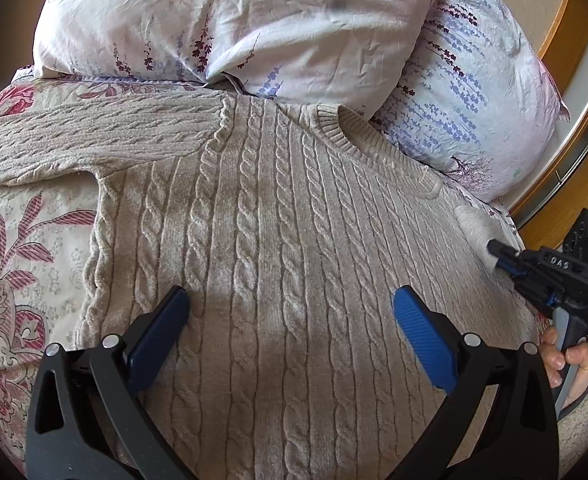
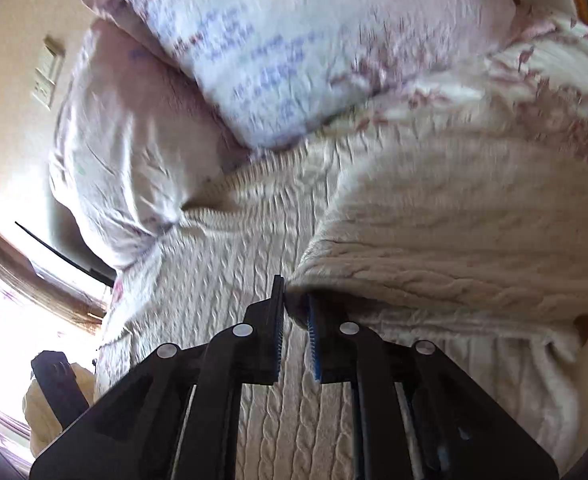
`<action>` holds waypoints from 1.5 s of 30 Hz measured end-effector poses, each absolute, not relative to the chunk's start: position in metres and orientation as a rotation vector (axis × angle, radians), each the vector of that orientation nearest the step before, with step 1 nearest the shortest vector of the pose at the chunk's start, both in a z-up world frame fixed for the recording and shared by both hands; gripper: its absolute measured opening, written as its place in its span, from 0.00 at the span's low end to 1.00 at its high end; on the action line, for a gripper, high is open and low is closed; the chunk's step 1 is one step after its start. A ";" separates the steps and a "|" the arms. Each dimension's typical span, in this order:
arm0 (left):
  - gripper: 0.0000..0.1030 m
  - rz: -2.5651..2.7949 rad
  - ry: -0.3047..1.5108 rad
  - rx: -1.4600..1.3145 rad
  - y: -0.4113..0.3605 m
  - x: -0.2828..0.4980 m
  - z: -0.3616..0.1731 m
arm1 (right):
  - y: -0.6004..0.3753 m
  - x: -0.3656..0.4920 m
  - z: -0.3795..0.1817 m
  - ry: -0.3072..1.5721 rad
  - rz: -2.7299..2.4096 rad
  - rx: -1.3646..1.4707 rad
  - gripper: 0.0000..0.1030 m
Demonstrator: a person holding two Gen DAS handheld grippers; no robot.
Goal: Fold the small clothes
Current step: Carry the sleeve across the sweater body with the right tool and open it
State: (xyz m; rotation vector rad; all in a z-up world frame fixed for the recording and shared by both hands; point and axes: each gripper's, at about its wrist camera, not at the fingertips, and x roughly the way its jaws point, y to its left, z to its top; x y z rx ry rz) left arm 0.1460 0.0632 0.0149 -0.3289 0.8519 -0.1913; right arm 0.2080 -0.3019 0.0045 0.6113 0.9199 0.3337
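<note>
A beige cable-knit sweater (image 1: 274, 240) lies front up on a bed, its collar toward the pillows. Its left sleeve (image 1: 94, 136) stretches out flat to the left. My left gripper (image 1: 292, 296) is open, hovering just over the sweater's body with nothing between its blue pads. At the right edge my right gripper (image 1: 494, 248) pinches the other sleeve's end (image 1: 474, 224). In the right wrist view this gripper (image 2: 296, 300) is shut on the sleeve's edge, and the sleeve (image 2: 454, 240) hangs lifted over the sweater's body (image 2: 254, 420). That view is motion-blurred.
Two floral pillows (image 1: 234, 20) (image 1: 474, 100) lie against the sweater's collar. A pink-flowered bedspread (image 1: 22, 260) shows to the left. A wooden bed frame (image 1: 566, 184) curves along the right. A person's hand (image 1: 570, 360) holds the right gripper's handle.
</note>
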 end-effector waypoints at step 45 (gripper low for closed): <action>0.98 -0.194 0.848 -0.342 0.063 0.144 0.017 | -0.168 0.260 0.044 0.815 0.617 0.725 0.08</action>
